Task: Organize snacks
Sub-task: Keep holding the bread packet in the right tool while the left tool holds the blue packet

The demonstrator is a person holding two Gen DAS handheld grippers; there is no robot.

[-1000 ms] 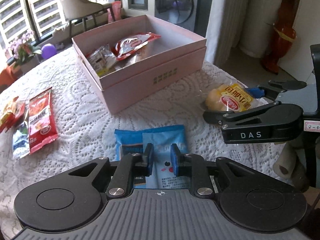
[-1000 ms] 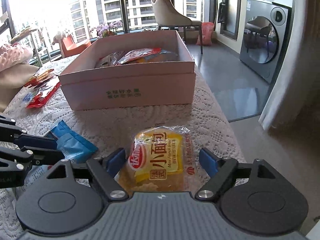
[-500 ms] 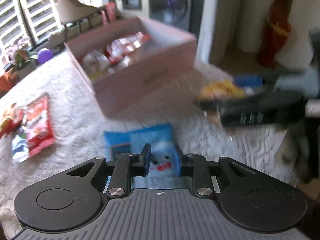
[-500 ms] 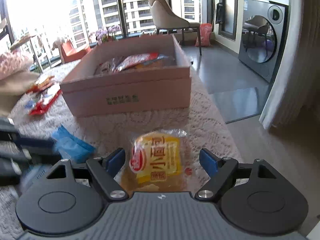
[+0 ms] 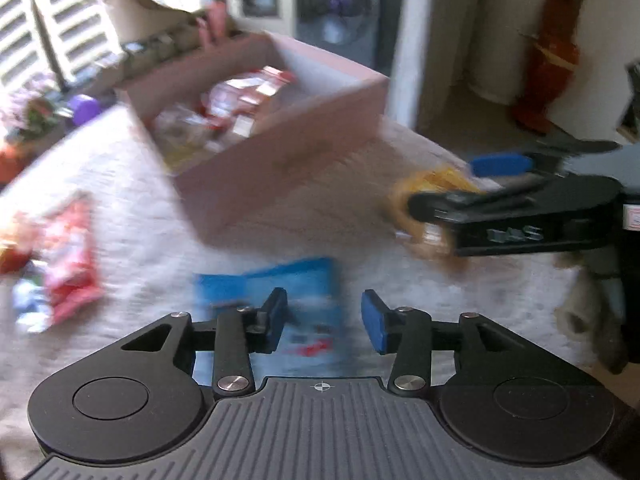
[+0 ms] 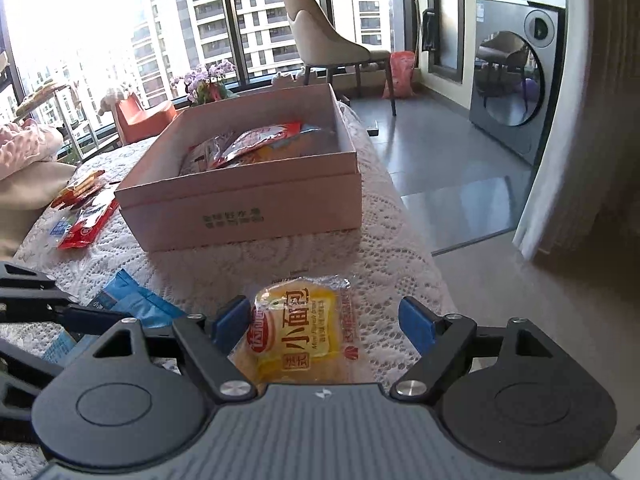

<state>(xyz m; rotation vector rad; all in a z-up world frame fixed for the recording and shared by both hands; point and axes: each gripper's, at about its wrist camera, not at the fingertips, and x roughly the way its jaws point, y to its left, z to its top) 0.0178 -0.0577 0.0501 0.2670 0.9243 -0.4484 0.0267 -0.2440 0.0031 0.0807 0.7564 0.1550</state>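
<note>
A blue snack packet (image 5: 304,280) lies flat on the lace tablecloth, blurred in the left wrist view. My left gripper (image 5: 324,318) is just above it; its jaws are opening, and the packet lies under the gap with the pads off it. A yellow bread packet (image 6: 300,332) lies between the wide-apart pads of my right gripper (image 6: 324,320), which is open and not pressing on it. The pink box (image 6: 240,216) stands behind with several snack packets inside. The blue packet (image 6: 136,304) also shows left of the bread. From the left wrist view, the right gripper (image 5: 460,184) straddles the bread packet (image 5: 432,184).
Red snack packets (image 6: 86,220) lie on the cloth left of the box, also seen as red packets (image 5: 68,256). The table's edge (image 6: 424,264) drops to the floor at the right. A chair (image 6: 328,48) and a washing machine (image 6: 516,80) stand beyond.
My left gripper's jaws have spread apart from their shut hold on the blue packet, and its view has blurred. The right gripper stays open around the bread packet.
</note>
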